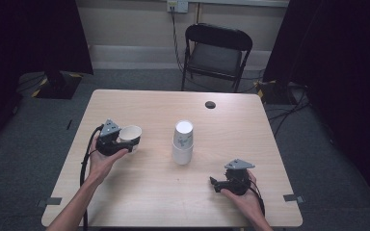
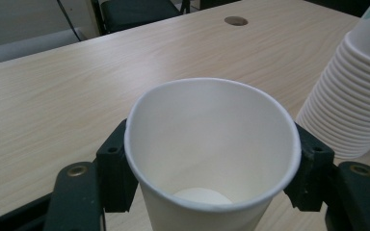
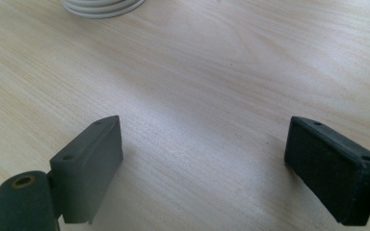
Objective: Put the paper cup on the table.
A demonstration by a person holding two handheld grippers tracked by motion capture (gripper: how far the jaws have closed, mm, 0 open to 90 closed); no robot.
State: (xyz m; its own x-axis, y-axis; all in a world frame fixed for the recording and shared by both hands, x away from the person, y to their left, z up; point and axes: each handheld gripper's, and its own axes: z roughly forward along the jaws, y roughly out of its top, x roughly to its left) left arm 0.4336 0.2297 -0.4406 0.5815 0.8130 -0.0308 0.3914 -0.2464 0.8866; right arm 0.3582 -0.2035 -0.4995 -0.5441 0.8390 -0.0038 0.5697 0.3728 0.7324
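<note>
Left gripper pinches a single white paper cup by its sides, jaws pressed on the wall just under the rim; in the left gripper view the cup sits mouth up between the pads, rim squeezed slightly oval. Main risk: thin wall buckles if the squeeze is any harder, or the cup slips and tips if it is set down at an angle. Second risk: the stack of cups stands just to the right at table centre, so a sideways swing could clip and topple it. The cup is on the left part of the table, well apart from the stack.

Left hand cradles its gripper from below, forearm coming in diagonally. Right gripper sits low near the front right edge, jaws spread wide with nothing between, right hand under it, pointing towards the stack
</note>
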